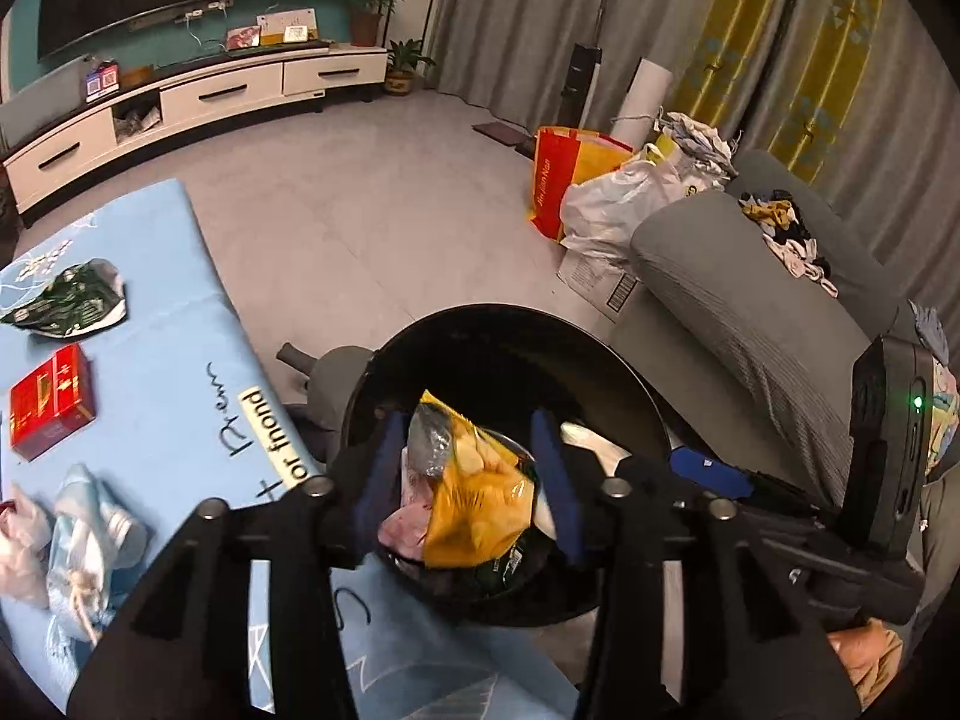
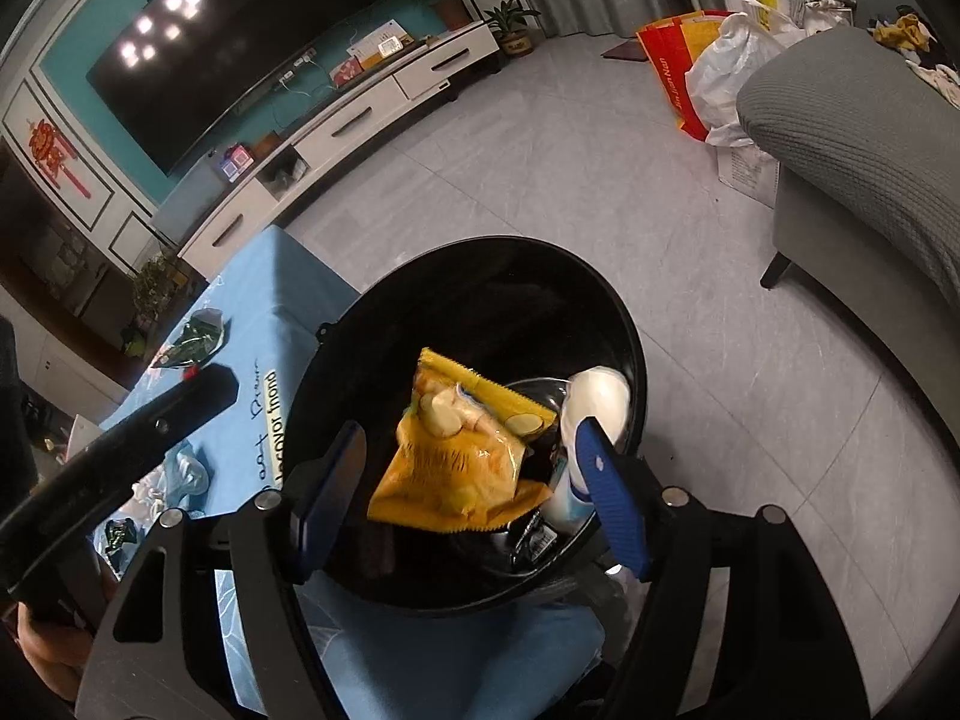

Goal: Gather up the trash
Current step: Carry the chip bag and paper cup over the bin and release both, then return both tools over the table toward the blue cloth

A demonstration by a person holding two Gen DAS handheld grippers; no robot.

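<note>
A black round bin (image 1: 510, 318) (image 2: 480, 246) stands beside the table with the blue cloth (image 1: 180, 300) (image 2: 264, 300). A yellow snack bag (image 1: 474, 510) (image 2: 462, 462) lies loose inside the bin on other trash, next to a white object (image 2: 600, 402). My left gripper (image 1: 471, 474) hovers over the bin, jaws open on either side of the bag without pressing on it. My right gripper (image 2: 474, 492) is also above the bin, open and empty. On the cloth lie a green wrapper (image 1: 66, 300) (image 2: 195, 342), a red box (image 1: 51, 402) and a pale blue pack (image 1: 84, 534).
A grey sofa (image 1: 750, 300) (image 2: 852, 138) stands right of the bin. Beyond it are a white bag (image 1: 618, 198) and a red and yellow bag (image 1: 558, 180) on the floor. A white TV cabinet (image 1: 198, 96) runs along the far wall.
</note>
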